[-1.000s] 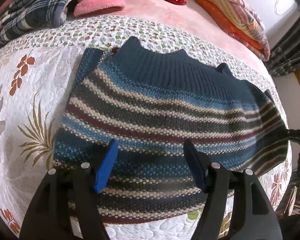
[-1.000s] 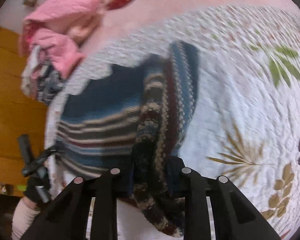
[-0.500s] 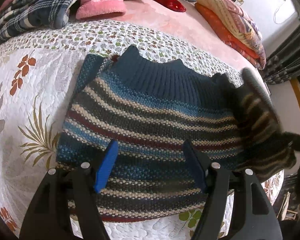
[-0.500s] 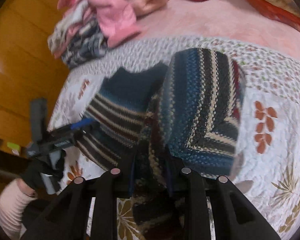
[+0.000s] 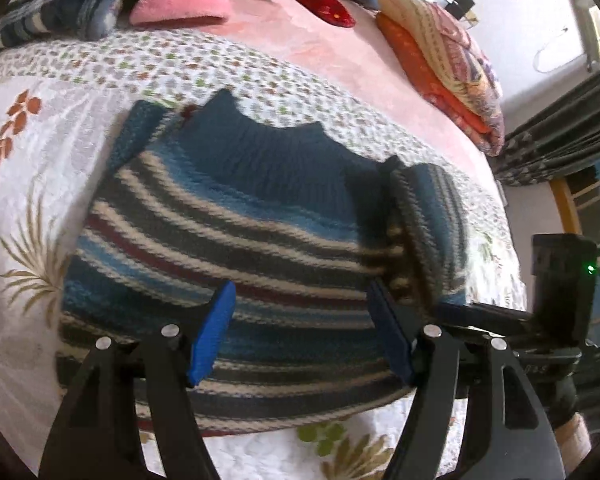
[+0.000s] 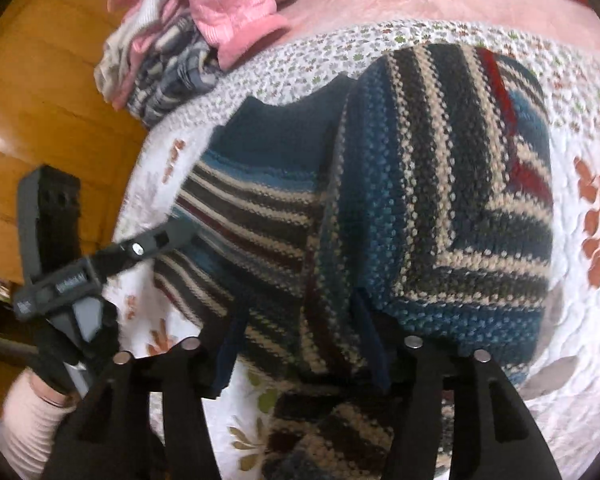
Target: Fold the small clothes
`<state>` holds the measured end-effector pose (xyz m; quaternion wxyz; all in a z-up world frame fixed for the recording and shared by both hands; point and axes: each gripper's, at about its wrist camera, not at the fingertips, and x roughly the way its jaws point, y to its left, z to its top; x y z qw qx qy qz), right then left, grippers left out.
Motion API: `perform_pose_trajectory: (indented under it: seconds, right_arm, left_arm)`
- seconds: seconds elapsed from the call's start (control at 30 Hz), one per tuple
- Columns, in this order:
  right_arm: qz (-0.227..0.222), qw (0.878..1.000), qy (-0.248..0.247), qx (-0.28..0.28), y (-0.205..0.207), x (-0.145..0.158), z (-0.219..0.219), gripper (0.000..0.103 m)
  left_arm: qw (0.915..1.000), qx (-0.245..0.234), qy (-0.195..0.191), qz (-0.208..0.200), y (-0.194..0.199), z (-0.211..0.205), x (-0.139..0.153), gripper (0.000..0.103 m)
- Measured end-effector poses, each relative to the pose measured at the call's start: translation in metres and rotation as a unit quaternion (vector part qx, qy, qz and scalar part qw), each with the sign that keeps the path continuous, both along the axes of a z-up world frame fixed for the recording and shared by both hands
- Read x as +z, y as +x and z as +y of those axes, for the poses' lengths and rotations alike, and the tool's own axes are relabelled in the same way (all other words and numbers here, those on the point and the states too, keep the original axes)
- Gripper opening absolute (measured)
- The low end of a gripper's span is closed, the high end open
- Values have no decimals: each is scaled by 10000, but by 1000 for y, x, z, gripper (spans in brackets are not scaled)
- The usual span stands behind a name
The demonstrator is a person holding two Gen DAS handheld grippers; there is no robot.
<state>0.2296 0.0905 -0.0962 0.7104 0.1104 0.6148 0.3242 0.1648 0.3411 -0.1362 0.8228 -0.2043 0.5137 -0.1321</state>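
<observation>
A small knitted sweater [image 5: 228, 236], dark blue with cream, grey and red stripes, lies flat on the quilted bedspread [image 5: 32, 184]. Its right sleeve [image 6: 440, 208] is folded inward across the body, and the cuff [image 6: 332, 432] trails toward the right wrist camera. My right gripper [image 6: 298, 342] stands open at the sweater's lower right edge, with the sleeve cloth lying loose between its fingers. My left gripper [image 5: 300, 332] hovers open over the sweater's hem, its blue pads [image 5: 214, 332] holding nothing. Each gripper also shows in the other's view: right gripper [image 5: 500, 316], left gripper [image 6: 100, 264].
A pile of pink and plaid clothes [image 5: 112, 4] sits at the far edge of the bed. Folded orange and patterned blankets [image 5: 440, 64] lie at the back right. The bed edge and a wooden floor [image 6: 40, 100] are on the left of the right wrist view. A gloved hand [image 6: 60, 344] holds the left gripper.
The right gripper carried the sleeve from the outer side over onto the sweater's body, then its jaws spread and let the cloth go. The left gripper stayed open over the hem.
</observation>
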Motion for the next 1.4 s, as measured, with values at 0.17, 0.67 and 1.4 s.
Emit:
perform_pose_trajectory:
  seconds: [0.17, 0.67, 1.4]
  right_arm:
    - [80, 9950, 841, -532, 4, 32, -38, 57]
    - [-97, 9821, -681, -1752, 13, 6, -163, 58]
    - [290, 9903, -434, -1288, 4, -14, -136, 60]
  left_arm:
    - [9993, -219, -298, 50, 5, -26, 2, 70]
    - [9916, -383, -1142, 469, 28, -91, -25, 72]
    - [9850, -884, -1403, 483, 50, -156, -38, 59]
